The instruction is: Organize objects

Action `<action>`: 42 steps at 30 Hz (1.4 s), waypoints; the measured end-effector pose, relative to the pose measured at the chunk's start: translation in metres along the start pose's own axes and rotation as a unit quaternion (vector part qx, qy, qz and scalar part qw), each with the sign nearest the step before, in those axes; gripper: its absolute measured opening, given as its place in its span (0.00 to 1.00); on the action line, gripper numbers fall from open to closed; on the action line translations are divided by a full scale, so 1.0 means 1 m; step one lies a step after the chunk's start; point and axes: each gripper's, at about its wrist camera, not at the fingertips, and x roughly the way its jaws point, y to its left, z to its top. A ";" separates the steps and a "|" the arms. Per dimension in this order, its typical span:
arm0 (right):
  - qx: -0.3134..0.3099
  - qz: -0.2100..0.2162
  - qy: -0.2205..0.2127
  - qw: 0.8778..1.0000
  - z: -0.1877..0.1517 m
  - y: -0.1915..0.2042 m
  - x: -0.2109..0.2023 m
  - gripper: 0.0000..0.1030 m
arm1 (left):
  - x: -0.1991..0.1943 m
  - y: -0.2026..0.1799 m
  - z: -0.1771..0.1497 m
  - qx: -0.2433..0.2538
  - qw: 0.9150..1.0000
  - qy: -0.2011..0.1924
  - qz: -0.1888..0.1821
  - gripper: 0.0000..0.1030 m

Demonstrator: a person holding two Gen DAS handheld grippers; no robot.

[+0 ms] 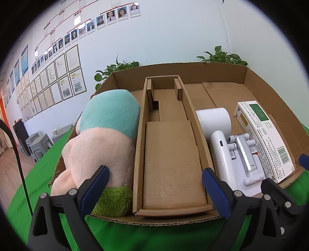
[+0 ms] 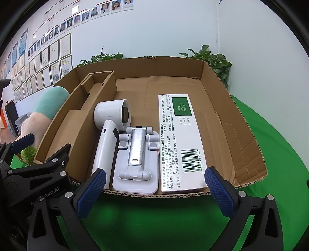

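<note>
From where I stand I count one wide, shallow brown cardboard box (image 2: 241, 139) on the green-covered desk (image 2: 154, 216). Inside it sits one narrow brown cardboard insert tray (image 1: 170, 158). There is one plush toy with a teal top, pink body and green base (image 1: 104, 139), one white handheld hair dryer (image 2: 108, 135), one white and silver folding stand (image 2: 136, 156), and one long white printed carton with a green label (image 2: 179, 139). Two leafy green potted plants (image 2: 210, 59) stand behind the box.

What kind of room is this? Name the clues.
Probably an office or company workroom: rows of staff portrait photos joined like an organisation chart, framed certificates covering the wall, and potted plants behind a green-covered table.
</note>
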 end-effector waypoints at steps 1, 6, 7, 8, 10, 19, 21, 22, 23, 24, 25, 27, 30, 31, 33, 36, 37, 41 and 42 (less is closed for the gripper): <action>0.000 0.000 0.000 1.000 0.000 0.000 0.000 1.00 | 0.000 0.000 0.000 0.000 1.000 0.000 0.000 0.94; 0.001 0.000 0.000 1.000 0.000 0.000 0.001 1.00 | 0.000 0.000 0.000 -0.001 1.000 0.001 -0.001 0.95; 0.001 0.000 0.000 1.000 0.000 0.000 0.001 1.00 | 0.000 0.000 0.000 -0.001 1.000 0.001 -0.001 0.95; 0.001 0.000 0.000 1.000 0.001 0.000 0.001 1.00 | 0.000 0.000 0.000 -0.001 1.000 0.002 -0.001 0.95; 0.001 0.000 0.000 1.000 0.001 0.000 0.001 1.00 | 0.000 0.000 0.000 -0.001 1.000 0.002 -0.002 0.96; 0.001 0.000 0.000 1.000 0.000 0.001 0.001 1.00 | 0.000 -0.001 0.000 -0.001 1.000 0.002 -0.002 0.96; 0.001 -0.001 0.000 1.000 0.000 0.001 0.001 1.00 | 0.000 -0.001 0.000 -0.001 1.000 0.002 -0.002 0.96; 0.001 -0.001 0.000 1.000 0.000 0.001 0.002 1.00 | 0.000 -0.001 0.000 -0.001 1.000 0.002 -0.002 0.96; 0.001 0.000 0.000 1.000 0.000 0.001 0.001 1.00 | 0.000 -0.001 0.000 -0.001 1.000 0.002 -0.002 0.96; 0.001 -0.001 0.000 1.000 0.000 0.001 0.001 1.00 | 0.000 -0.001 0.000 -0.001 1.000 0.002 -0.002 0.96; 0.001 -0.001 0.000 1.000 0.000 0.001 0.002 1.00 | 0.000 -0.001 0.000 -0.001 1.000 0.002 -0.002 0.96; 0.002 -0.001 0.000 1.000 0.001 0.001 0.002 1.00 | 0.000 -0.001 0.000 -0.001 1.000 0.002 -0.002 0.96; 0.002 0.000 0.000 1.000 0.001 0.001 0.002 1.00 | 0.000 -0.001 0.000 -0.001 1.000 0.002 -0.002 0.96; 0.002 0.000 0.000 1.000 0.001 0.001 0.002 1.00 | 0.000 -0.001 0.000 -0.001 1.000 0.002 -0.002 0.96; 0.002 0.000 0.000 1.000 0.001 0.001 0.002 1.00 | 0.000 -0.001 0.000 -0.001 1.000 0.002 -0.002 0.96; 0.002 0.000 0.000 1.000 0.001 0.001 0.003 1.00 | 0.000 -0.001 0.000 -0.001 1.000 0.002 -0.002 0.96; 0.002 0.000 0.000 1.000 0.001 0.001 0.003 1.00 | 0.000 -0.001 0.000 -0.001 1.000 0.002 -0.002 0.96; 0.002 0.000 0.000 1.000 0.001 0.001 0.003 1.00 | 0.000 -0.001 0.000 -0.001 1.000 0.002 -0.002 0.96; 0.002 0.000 0.000 1.000 0.001 0.001 0.003 1.00 | 0.000 -0.001 0.000 -0.001 1.000 0.002 -0.002 0.96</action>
